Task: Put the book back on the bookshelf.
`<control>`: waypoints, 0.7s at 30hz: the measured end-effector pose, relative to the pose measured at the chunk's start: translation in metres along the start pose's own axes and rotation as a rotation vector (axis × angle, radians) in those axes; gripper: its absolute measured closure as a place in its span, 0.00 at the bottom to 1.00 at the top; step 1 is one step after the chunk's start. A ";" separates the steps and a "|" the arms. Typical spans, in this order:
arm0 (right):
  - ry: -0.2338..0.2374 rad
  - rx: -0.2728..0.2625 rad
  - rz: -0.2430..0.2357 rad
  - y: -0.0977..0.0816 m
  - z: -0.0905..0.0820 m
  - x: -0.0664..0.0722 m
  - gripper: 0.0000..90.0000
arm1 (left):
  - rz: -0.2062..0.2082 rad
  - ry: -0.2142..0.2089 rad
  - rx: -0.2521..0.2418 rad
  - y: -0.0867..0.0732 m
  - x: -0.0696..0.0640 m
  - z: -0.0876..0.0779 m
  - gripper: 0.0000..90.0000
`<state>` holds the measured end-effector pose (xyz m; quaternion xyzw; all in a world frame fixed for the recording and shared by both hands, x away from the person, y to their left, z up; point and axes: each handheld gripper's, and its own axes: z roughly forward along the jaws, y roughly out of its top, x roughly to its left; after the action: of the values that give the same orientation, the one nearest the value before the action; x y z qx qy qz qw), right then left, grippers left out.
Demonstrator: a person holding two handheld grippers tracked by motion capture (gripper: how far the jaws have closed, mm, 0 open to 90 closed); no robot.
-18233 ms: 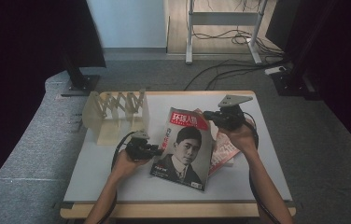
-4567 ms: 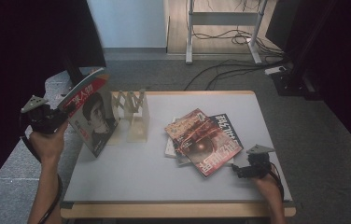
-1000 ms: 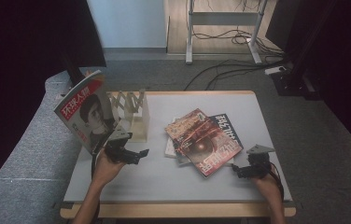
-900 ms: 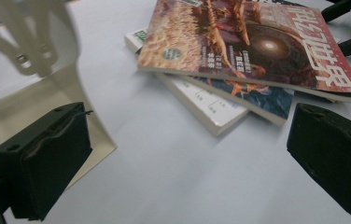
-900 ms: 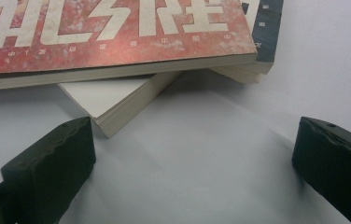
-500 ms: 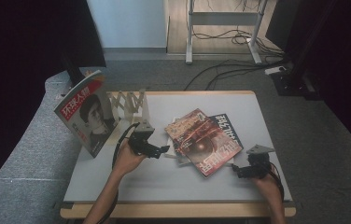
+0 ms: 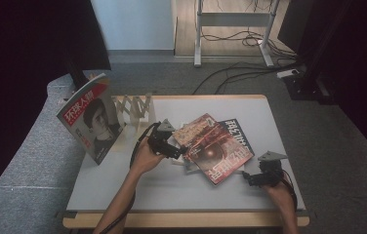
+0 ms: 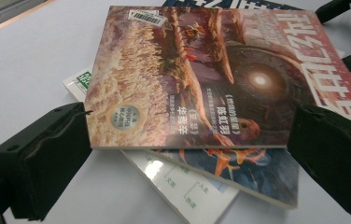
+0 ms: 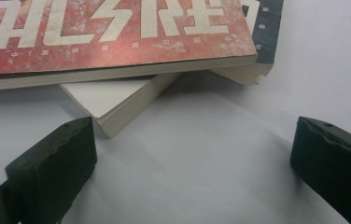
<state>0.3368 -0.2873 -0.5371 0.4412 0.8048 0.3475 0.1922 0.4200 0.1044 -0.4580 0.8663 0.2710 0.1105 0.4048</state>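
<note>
My left gripper (image 7: 184, 150), jaws apart, frames the barcoded red magazine (image 8: 201, 79) mid-desk; my right gripper (image 7: 246, 178), also apart, rests near the desk's (image 7: 181, 195) front right corner.

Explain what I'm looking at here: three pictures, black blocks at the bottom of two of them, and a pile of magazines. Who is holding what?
There is no robot: a person at a table holds a tool in each hand. The high view looks down from above. The left hand-held gripper reaches the edge of the stack; the right hand-held gripper rests near the stack's lower corner. The other two pictures come from cameras riding on those tools, so the black blocks are their own jaws. Both stand open and hold nothing. In the left gripper view, the jaws flank the near edge of the top red magazine, which lies on two or more others. A portrait magazine stands upright at the wooden rack.
</note>
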 end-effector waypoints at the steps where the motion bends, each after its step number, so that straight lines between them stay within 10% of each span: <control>1: 0.003 -0.003 -0.002 0.000 0.000 0.000 0.03 | 0.001 0.001 0.004 0.000 0.000 0.003 0.00; 21: 0.003 -0.045 0.025 0.004 -0.016 -0.004 0.06 | -0.025 0.010 0.020 0.008 0.015 0.042 0.00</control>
<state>0.3319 -0.2955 -0.5232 0.4463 0.7914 0.3685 0.1967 0.4529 0.0817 -0.4792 0.8662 0.2852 0.1072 0.3962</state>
